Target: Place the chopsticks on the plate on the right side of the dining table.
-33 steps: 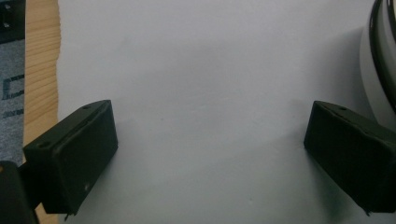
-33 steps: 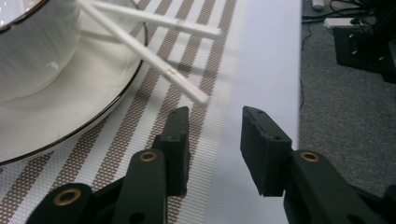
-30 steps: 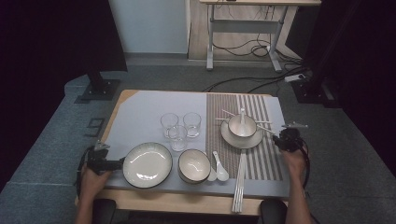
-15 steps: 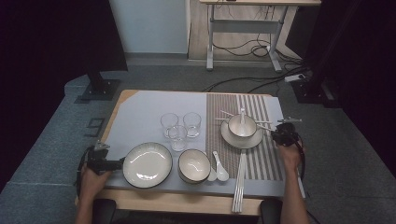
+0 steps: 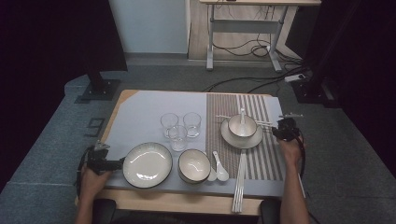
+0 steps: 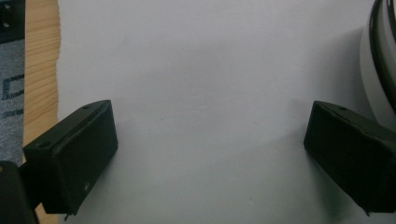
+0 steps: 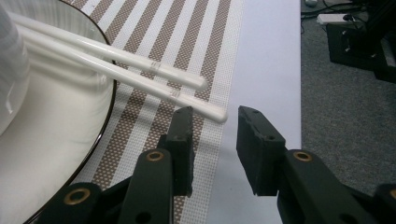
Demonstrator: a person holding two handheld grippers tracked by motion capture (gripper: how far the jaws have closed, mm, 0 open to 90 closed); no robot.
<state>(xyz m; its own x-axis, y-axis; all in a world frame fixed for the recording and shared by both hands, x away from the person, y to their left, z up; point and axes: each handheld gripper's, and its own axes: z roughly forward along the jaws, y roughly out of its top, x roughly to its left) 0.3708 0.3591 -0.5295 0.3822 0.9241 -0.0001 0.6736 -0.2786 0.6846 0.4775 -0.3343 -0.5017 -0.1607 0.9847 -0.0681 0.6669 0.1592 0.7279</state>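
Our right gripper (image 7: pixel 212 140) has jaws a little apart, just opening, holding nothing; the tip of the white chopsticks (image 7: pixel 140 74), resting across the saucer (image 7: pixel 70 154), lies just before them. Our left gripper (image 6: pixel 210 154) stands wide open, empty, beside the plate (image 6: pixel 380 60).

My left claw (image 6: pixel 208 158) spread wide over the pale surface (image 6: pixel 205 70), nothing between its jaws, plate (image 6: pixel 380 60) rim at right, wooden edge (image 6: pixel 42 70) at left

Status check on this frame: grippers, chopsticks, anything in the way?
Left gripper open, idle by large plate. Right gripper open at chopsticks tips, no grip. Path unobstructed.
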